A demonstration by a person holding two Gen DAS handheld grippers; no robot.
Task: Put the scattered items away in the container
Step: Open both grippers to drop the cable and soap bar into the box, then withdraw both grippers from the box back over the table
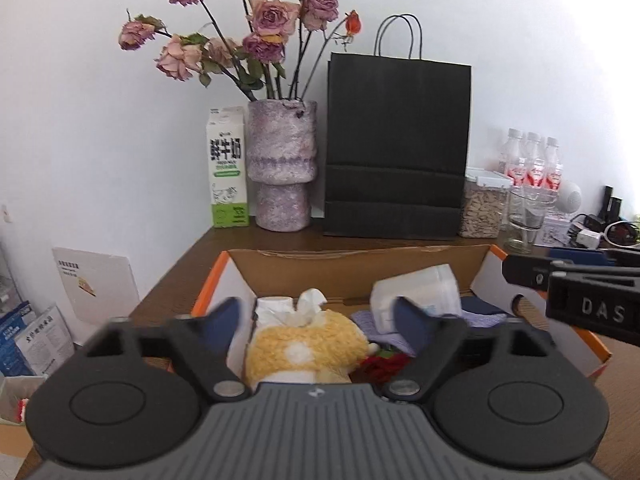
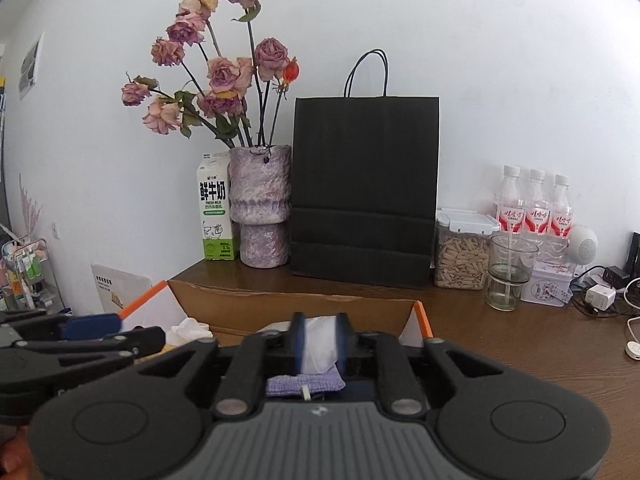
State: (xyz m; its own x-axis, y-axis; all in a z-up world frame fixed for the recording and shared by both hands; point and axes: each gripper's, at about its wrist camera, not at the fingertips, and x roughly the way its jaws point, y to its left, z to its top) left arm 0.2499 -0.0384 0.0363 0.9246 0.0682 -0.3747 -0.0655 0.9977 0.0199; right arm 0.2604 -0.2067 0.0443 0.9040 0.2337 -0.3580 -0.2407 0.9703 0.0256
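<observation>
Left gripper [image 1: 318, 312]: nearest the lens, jaws spread wide, nothing between them, poised over the box.
Right gripper [image 2: 319, 342]: jaws part-way apart, a white translucent packet [image 2: 318, 344] seen between the blue pads; whether the pads press it cannot be told.
Yellow knitted tissue cover [image 1: 304, 350]: lying in the box just under the left jaws, white tissue poking from its top.
Lilac cloth [image 2: 305, 384]: in the box, below the right jaws.
White plastic container [image 1: 416, 290]: tipped on its side inside the box, blurred.
Red item [image 1: 382, 366]: in the box beside the yellow cover; kind unclear.
Cardboard box [image 1: 360, 266]: open, orange-edged flaps, standing on the wooden table [image 2: 520, 344].
Back row by the wall: milk carton [image 2: 214, 212], vase of dried roses [image 2: 262, 208], black paper bag [image 2: 364, 188], seed jar [image 2: 462, 252], glass [image 2: 508, 272], three bottles [image 2: 534, 208].
</observation>
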